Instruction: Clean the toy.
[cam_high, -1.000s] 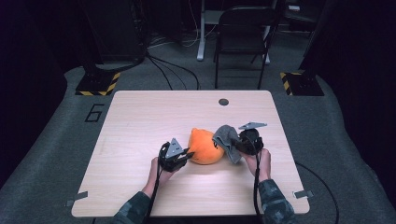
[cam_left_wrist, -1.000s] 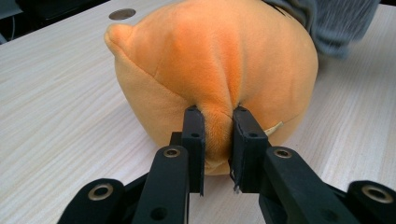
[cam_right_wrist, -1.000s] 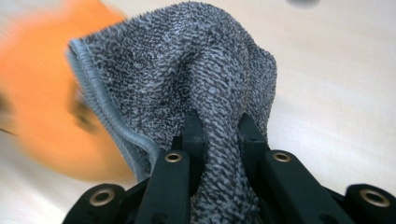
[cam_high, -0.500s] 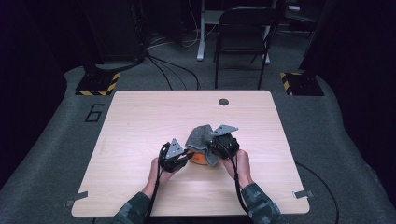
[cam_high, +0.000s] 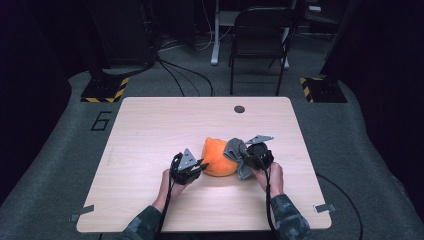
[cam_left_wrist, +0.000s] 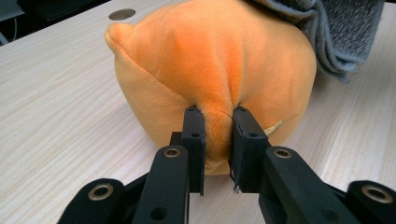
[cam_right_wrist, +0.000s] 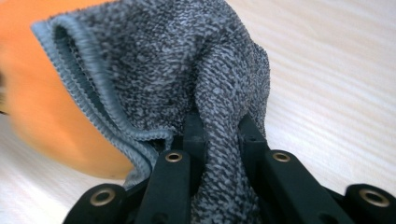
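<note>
Wooden worktop (cam_high: 150, 135): left hand-held gripper (cam_left_wrist: 218, 140) pinches the orange plush toy (cam_left_wrist: 215, 65); right hand-held gripper (cam_right_wrist: 219, 140) clamps the grey cloth (cam_right_wrist: 187, 70) beside it.

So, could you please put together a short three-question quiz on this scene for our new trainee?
1. True or false: the left gripper is shut on a fold of the orange plush toy.
2. What does the right gripper hold: (a) a sponge, (b) a grey cloth, (c) nothing?
3. On which side of the toy does the cloth sit in the high view?

Key:
1. True.
2. b.
3. Its right side, touching it.
</note>
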